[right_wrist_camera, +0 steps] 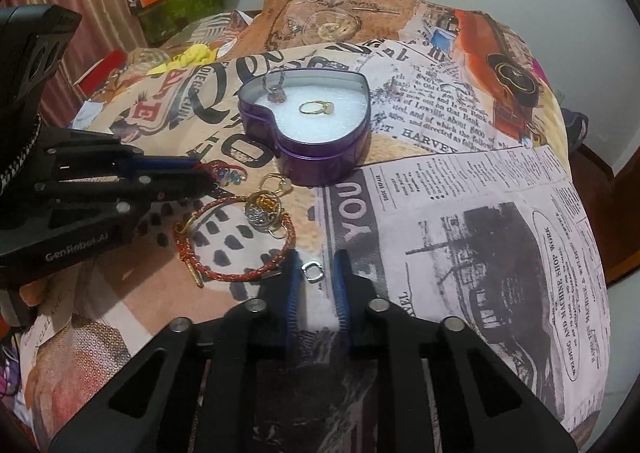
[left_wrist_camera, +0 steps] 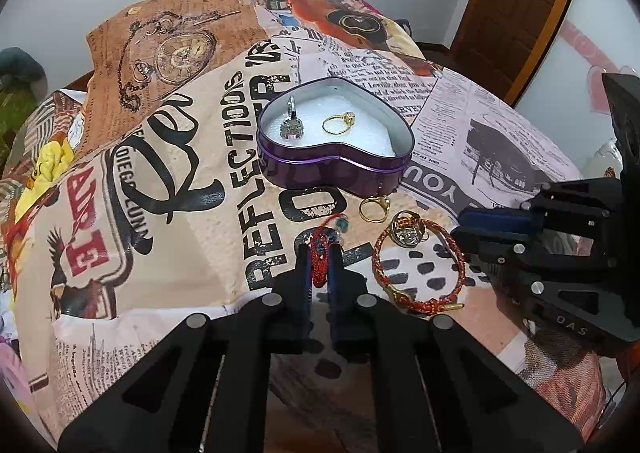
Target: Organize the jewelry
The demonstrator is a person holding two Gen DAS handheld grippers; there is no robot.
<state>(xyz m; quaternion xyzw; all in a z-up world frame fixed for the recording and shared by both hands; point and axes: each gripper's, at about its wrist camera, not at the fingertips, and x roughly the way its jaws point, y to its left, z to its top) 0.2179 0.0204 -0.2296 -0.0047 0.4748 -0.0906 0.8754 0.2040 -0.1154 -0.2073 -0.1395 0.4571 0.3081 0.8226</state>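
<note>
- The left gripper point(left_wrist_camera: 319, 253) has its fingers clenched on a thin red cord bracelet with blue beads point(left_wrist_camera: 320, 249), just above the newspaper-print cloth point(left_wrist_camera: 192, 157) over the worktop.
- The right gripper point(right_wrist_camera: 316, 273) brackets a small silver ring point(right_wrist_camera: 312, 272); whether the fingers pinch it, I cannot tell.
- The purple heart-shaped tin point(left_wrist_camera: 336, 165), lined with white foam, already holds a gold ring point(left_wrist_camera: 338, 122) and a silver stone ring point(left_wrist_camera: 291, 125).
- Next, probably: carry the limp cord over the metal rim and let go.
- A braided red-gold bangle point(left_wrist_camera: 418, 265) waits nearby.
</note>
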